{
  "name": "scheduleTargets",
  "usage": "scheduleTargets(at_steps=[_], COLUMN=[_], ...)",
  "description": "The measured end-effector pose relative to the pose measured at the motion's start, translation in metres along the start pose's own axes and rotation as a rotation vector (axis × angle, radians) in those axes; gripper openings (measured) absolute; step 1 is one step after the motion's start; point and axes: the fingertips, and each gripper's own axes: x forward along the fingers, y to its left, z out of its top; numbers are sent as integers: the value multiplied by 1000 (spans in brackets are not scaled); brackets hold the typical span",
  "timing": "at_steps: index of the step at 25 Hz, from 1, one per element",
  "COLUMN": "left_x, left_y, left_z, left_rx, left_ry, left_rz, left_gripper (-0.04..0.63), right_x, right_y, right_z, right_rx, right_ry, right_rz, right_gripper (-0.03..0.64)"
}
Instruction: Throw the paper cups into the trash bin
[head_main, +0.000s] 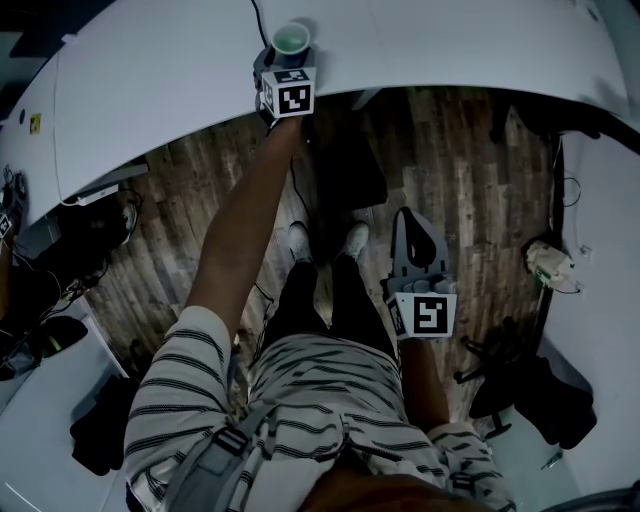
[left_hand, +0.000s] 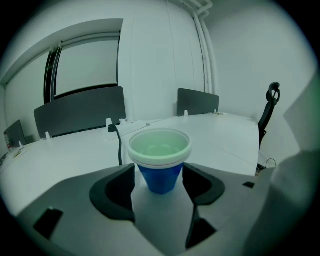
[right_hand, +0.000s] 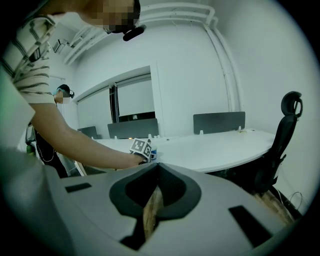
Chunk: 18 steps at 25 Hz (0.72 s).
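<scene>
Light, easily crushed paper cup (left_hand: 159, 150) between parted left gripper (left_hand: 159, 182), best held gently mid-wall; right gripper (right_hand: 156, 175) closed, empty.

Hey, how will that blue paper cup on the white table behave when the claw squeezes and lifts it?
The cup looks empty, so it is probably very light. Its thin wall would likely dent if the left claw squeezes hard. It narrows toward the base, so a sideways nudge may tip it.

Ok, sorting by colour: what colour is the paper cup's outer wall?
Blue, white rim; the round paper cup shows best in the left gripper view.
</scene>
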Motion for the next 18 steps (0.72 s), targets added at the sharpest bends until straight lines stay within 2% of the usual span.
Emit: scheduleTargets(at_steps=[5, 11, 18], left_x=[0, -9, -39], left_y=[-1, 0, -8], left_z=[4, 7, 23], left_rx=[4, 10, -28], left_ry=[-8, -34, -69], left_rz=[-20, -25, -53], left_gripper=[272, 265, 264], right_x=[-3, -5, -8], right_y=[-5, -5, -3], right_z=[-3, -5, 3], right_rx=[2, 7, -5], right_ry=[7, 5, -18], right_rz=[-13, -13, 0], right_gripper=[11, 11, 9])
